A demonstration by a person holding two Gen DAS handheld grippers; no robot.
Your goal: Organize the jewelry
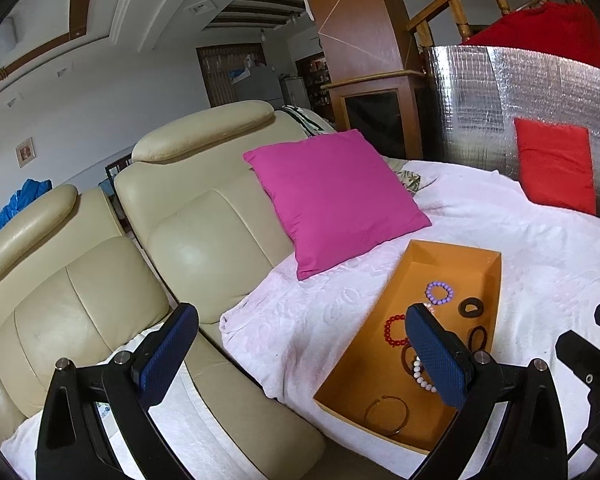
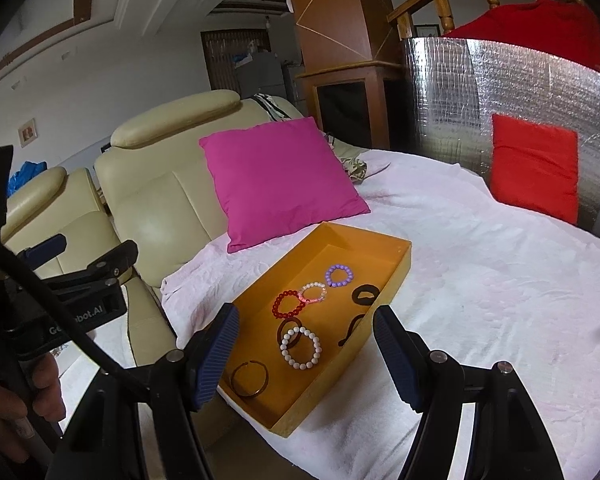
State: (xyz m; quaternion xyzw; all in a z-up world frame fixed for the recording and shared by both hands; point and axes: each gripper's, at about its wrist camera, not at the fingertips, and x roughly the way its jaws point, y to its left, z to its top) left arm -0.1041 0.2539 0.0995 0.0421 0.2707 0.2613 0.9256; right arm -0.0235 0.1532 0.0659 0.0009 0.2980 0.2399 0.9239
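Just ahead of my right hand-held gripper (image 2: 302, 356) lies the orange tray (image 2: 396, 276) on the white blanket (image 2: 480, 280), and its jaws stand spread with nothing between them; the near part of the tray shows in the gap. Inside the tray, closest to this gripper, is the thin brown bangle (image 2: 249, 379), and a little further the white bead bracelet (image 2: 301, 347) lies partly over a dark ring (image 2: 285, 330). Beyond them I see the red bead bracelet (image 2: 289, 305) touching a pale pink bracelet (image 2: 313, 293), then the purple bead bracelet (image 2: 339, 275), and toward the right wall two black hair ties (image 2: 365, 295). My left hand-held gripper (image 1: 302, 356) is also spread and holds nothing; the tray is in front of its right finger, which hides some of the jewelry, and the cream sofa (image 1: 204, 216) is in front of its left finger. Farther behind the tray leans the pink cushion (image 2: 280, 176), and far to the right the red cushion (image 2: 534, 168).
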